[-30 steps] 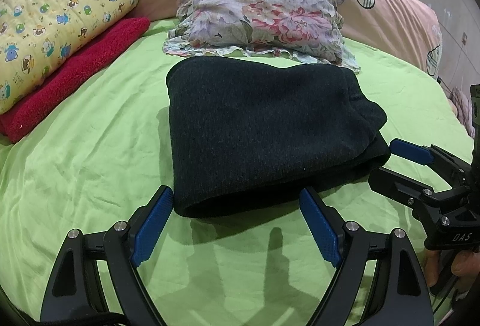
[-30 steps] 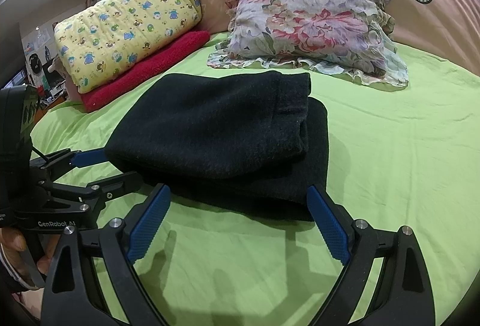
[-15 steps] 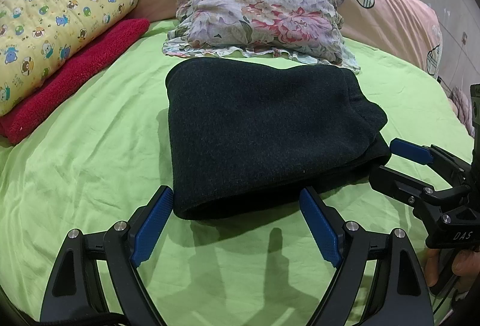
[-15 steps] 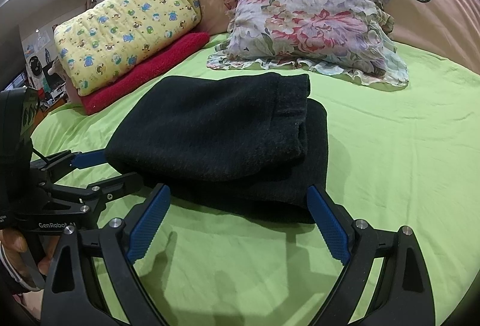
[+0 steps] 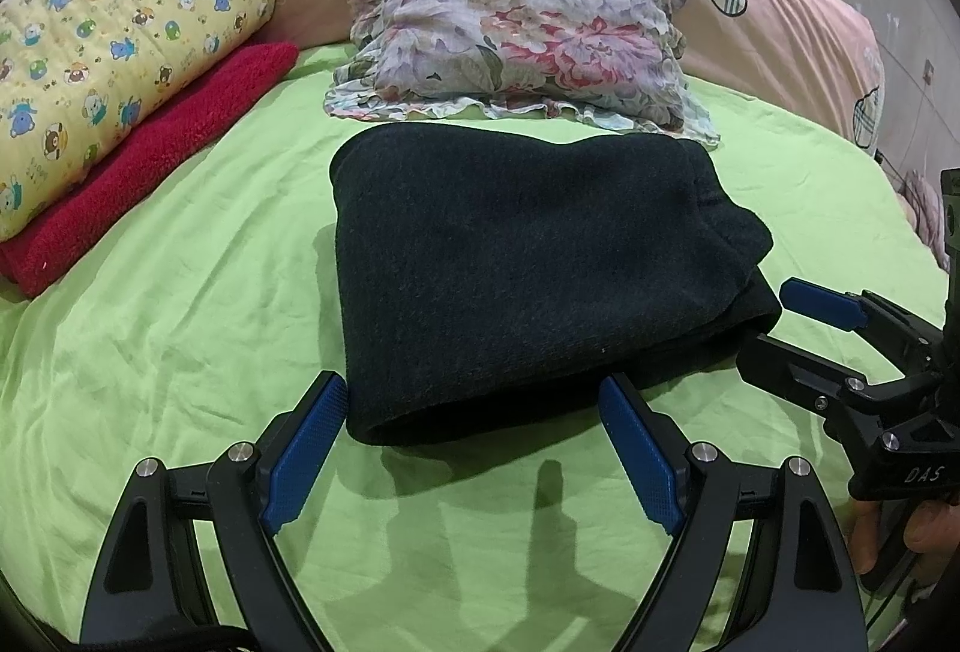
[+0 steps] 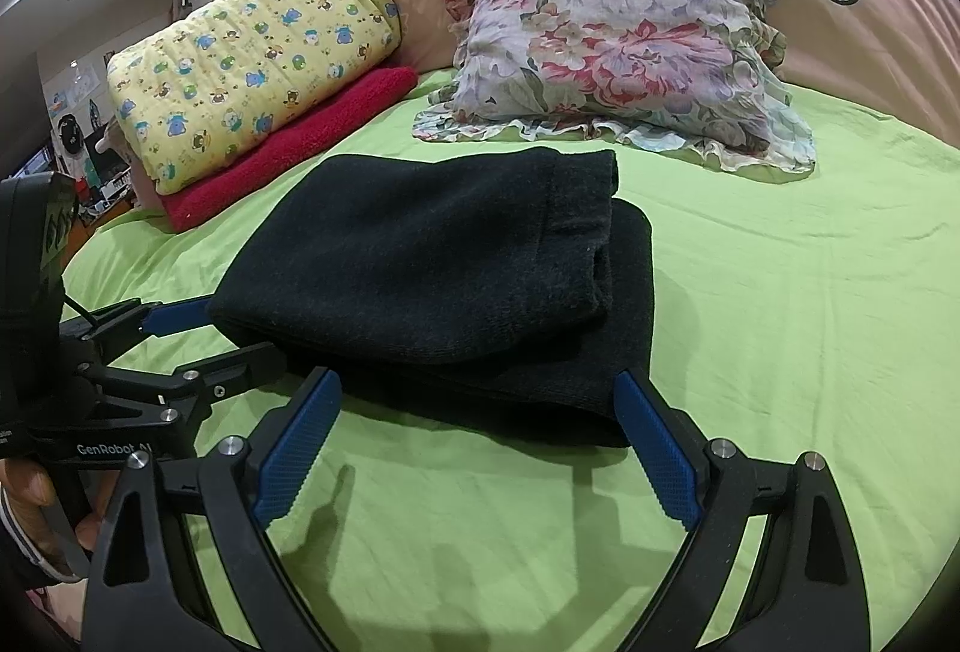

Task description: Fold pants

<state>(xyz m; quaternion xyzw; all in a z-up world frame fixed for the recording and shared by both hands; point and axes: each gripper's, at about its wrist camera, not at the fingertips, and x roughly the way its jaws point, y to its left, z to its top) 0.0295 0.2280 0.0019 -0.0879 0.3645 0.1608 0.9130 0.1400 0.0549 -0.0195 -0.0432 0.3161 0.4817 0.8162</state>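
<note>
The left gripper [image 5: 474, 412] hangs with its blue-padded jaws spread wide and nothing between them, its tips just short of the near edge of the pants [image 5: 528, 262]; the right gripper [image 6: 480, 412] is likewise released, jaws wide and empty, poised at the near edge of the same garment; in the left wrist view the right gripper [image 5: 774, 316] shows at the right border with its tips close beside the bundle's right corner, a hand [image 5: 906, 532] gripping its handle below; the pants, dark and knitted, lie folded into a thick rectangle on the green sheet [image 5: 180, 322], the upper layer set back so that a lower layer juts out on the right; beyond them a floral pillow [image 5: 522, 46] leans against a pink bolster [image 5: 780, 10]; to the left a yellow printed quilt [image 5: 114, 52] rests on a red towel [image 5: 150, 160], well apart from the pants
</note>
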